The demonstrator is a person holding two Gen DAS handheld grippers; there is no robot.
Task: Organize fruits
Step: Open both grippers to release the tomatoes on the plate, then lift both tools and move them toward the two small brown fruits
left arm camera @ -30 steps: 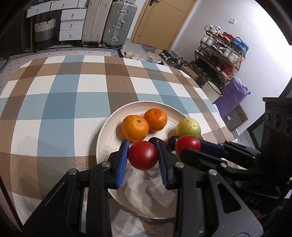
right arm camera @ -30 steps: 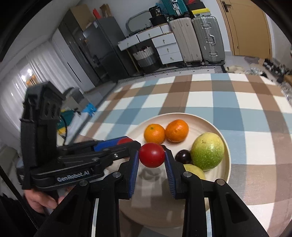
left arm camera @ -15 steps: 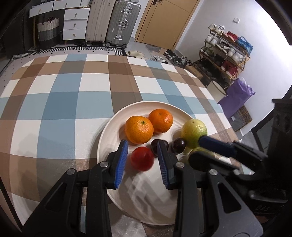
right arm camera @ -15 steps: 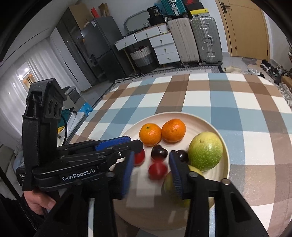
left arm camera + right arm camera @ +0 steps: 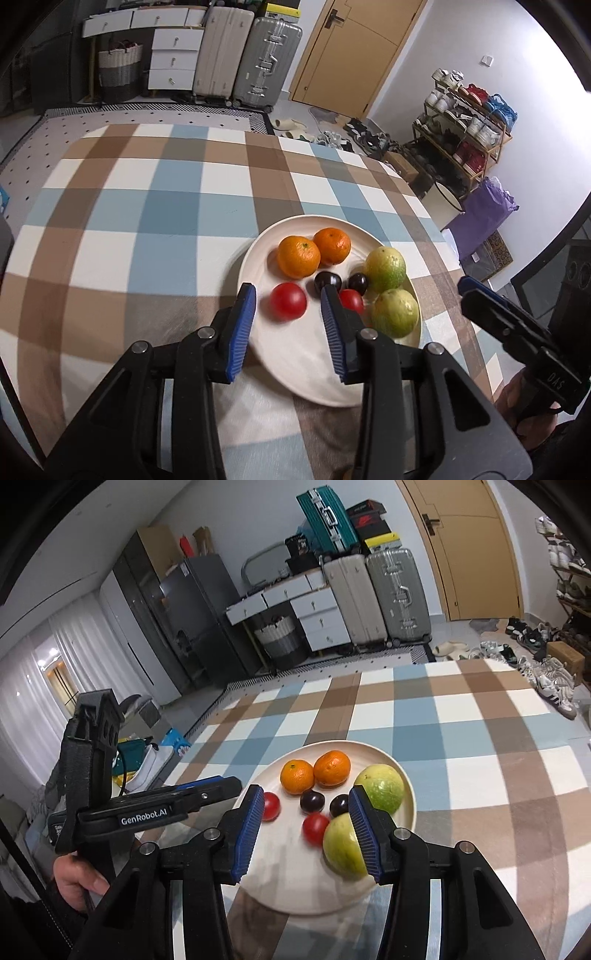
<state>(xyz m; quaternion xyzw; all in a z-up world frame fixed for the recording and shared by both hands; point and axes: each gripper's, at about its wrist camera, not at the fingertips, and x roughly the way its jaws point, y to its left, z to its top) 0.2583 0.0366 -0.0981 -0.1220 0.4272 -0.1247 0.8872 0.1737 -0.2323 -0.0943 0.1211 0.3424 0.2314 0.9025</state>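
Observation:
A cream plate on the checked tablecloth holds two oranges, two green guavas, two dark plums and two red tomatoes. My left gripper is open and empty, raised over the plate's near edge, the tomato beyond its fingertips. My right gripper is open and empty above the plate's near side. Each gripper shows at the other view's edge.
The checked tablecloth covers the table. Suitcases and drawers stand behind it, a shoe rack at the right. The table edge lies just right of the plate.
Both grippers opened and let go of their red tomatoes, which now lie on the plate. Both grippers pulled back and up from the plate.

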